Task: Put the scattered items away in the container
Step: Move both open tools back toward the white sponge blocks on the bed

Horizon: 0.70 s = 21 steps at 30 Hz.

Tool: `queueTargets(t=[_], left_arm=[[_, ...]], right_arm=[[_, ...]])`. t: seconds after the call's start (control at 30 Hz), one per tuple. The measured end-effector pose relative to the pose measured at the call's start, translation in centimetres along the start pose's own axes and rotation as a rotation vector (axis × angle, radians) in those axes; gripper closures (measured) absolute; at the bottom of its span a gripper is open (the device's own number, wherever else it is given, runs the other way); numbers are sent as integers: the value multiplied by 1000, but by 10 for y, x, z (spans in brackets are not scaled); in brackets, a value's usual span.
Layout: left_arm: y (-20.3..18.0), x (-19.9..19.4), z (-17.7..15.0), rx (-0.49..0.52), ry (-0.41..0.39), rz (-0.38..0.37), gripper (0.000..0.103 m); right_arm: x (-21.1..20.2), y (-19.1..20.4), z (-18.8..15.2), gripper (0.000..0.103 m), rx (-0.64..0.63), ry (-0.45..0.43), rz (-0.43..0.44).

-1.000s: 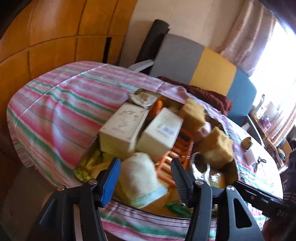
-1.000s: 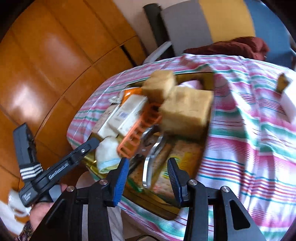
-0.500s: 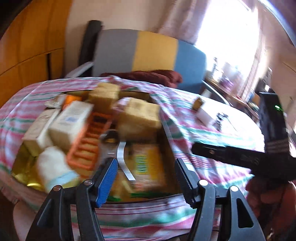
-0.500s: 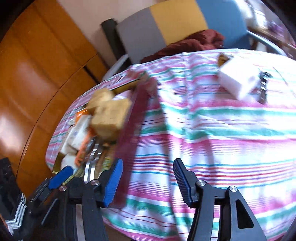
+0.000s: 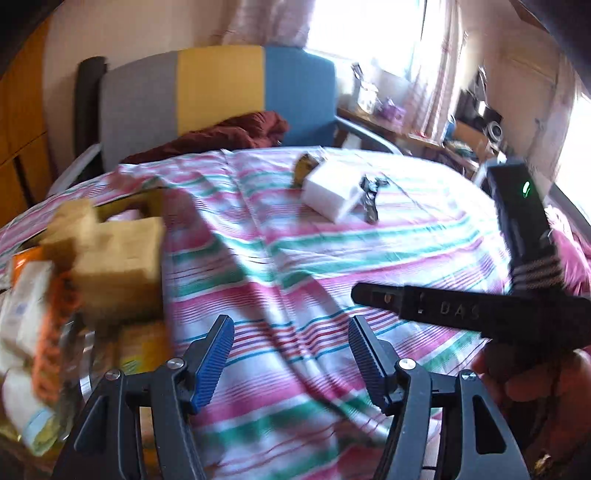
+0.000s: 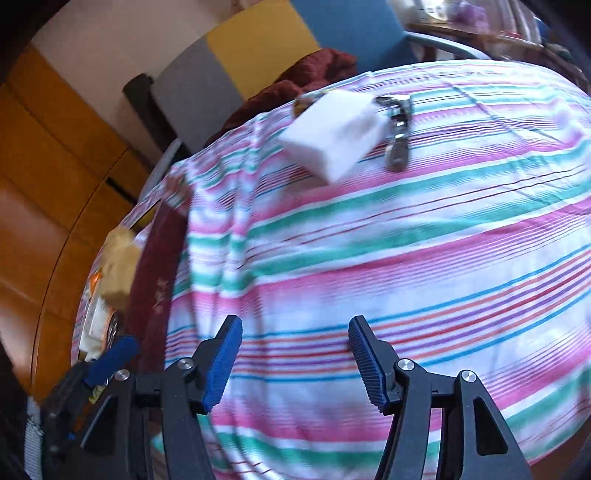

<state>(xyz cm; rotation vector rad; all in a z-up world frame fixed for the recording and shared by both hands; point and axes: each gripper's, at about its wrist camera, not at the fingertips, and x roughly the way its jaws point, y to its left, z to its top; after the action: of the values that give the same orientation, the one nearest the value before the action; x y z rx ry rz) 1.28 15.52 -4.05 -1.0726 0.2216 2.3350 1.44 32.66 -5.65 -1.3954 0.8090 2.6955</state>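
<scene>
Striped cloth covers the tabletop, where both tongs, left and right, hang wide open and empty; a white block lies beside a metal clip well ahead, apart from the filled container at left

Daylit, motion-blurred fisheye views with dark vignetted corners.

Strong light pours from the window at the upper right of the left wrist view, blown out to white glare; the striped cloth is bright and smeared. The white block and the box contents are streaked by blur, while both grippers' blue pads stay sharp. Straight lines bow near the edges.
</scene>
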Motion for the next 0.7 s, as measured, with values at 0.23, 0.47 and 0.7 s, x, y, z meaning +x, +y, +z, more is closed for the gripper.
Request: queueTargets(t=[0.23, 0.47, 0.7], left_arm=[[-5, 47, 6, -9, 51, 31, 38], [-3, 62, 8, -26, 58, 64, 34], [-1, 64, 6, -41, 42, 59, 28]], right_arm=[[-8, -24, 12, 37, 55, -25, -32], [-13, -28, 13, 37, 44, -36, -43], [-8, -26, 26, 37, 26, -30, -55]])
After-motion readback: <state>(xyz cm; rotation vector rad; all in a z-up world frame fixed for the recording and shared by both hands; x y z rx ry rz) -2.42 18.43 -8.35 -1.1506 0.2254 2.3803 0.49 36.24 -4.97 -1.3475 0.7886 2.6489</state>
